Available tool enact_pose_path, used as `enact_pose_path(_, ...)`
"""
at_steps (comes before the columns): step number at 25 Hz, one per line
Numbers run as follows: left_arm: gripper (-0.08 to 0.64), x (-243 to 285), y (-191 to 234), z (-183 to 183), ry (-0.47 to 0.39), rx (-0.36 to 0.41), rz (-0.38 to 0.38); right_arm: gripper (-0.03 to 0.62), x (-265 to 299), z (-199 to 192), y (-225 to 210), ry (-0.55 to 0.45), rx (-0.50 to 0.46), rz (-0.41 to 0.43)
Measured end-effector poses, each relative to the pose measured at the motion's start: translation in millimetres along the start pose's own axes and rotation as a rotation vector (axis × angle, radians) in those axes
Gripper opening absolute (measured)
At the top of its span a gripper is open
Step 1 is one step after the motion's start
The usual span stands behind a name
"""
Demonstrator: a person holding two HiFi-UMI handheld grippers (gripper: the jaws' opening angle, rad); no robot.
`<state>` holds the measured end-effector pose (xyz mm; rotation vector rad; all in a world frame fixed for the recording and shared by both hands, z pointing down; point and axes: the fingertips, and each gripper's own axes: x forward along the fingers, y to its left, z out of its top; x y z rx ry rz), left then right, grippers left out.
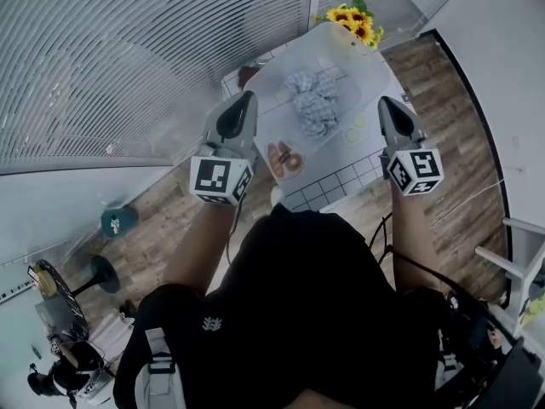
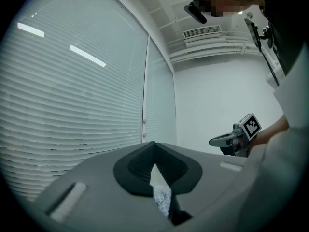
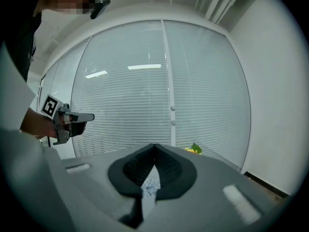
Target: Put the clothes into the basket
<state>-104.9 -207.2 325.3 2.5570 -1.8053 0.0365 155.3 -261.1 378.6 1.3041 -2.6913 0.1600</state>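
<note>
A crumpled blue-and-white checked garment (image 1: 313, 100) lies in the middle of the white table (image 1: 375, 71). A white wire-grid basket (image 1: 336, 181) sits at the table's near edge. My left gripper (image 1: 251, 97) hovers at the table's left side and my right gripper (image 1: 385, 101) at its right side, both well above the surface. Each is shut with its tips touching and nothing held. In the left gripper view the closed tips (image 2: 154, 143) frame a sliver of the garment (image 2: 161, 197) far below. The right gripper view shows the same past its tips (image 3: 154, 145).
Sunflowers (image 1: 351, 17) stand at the table's far end by the blinds. A pair of brown objects (image 1: 283, 160) lies on the table near the basket. On the wooden floor to the left are a teal stool (image 1: 119, 221) and a small round table (image 1: 60, 301).
</note>
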Motion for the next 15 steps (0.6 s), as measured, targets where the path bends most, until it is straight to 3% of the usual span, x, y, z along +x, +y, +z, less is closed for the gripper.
enact_pose_path(15, 0.006, -9, -14, 5, 0.0, 0.006, -0.007, 0.002, -13, 5, 3, -0.01, -0.008, 0.01)
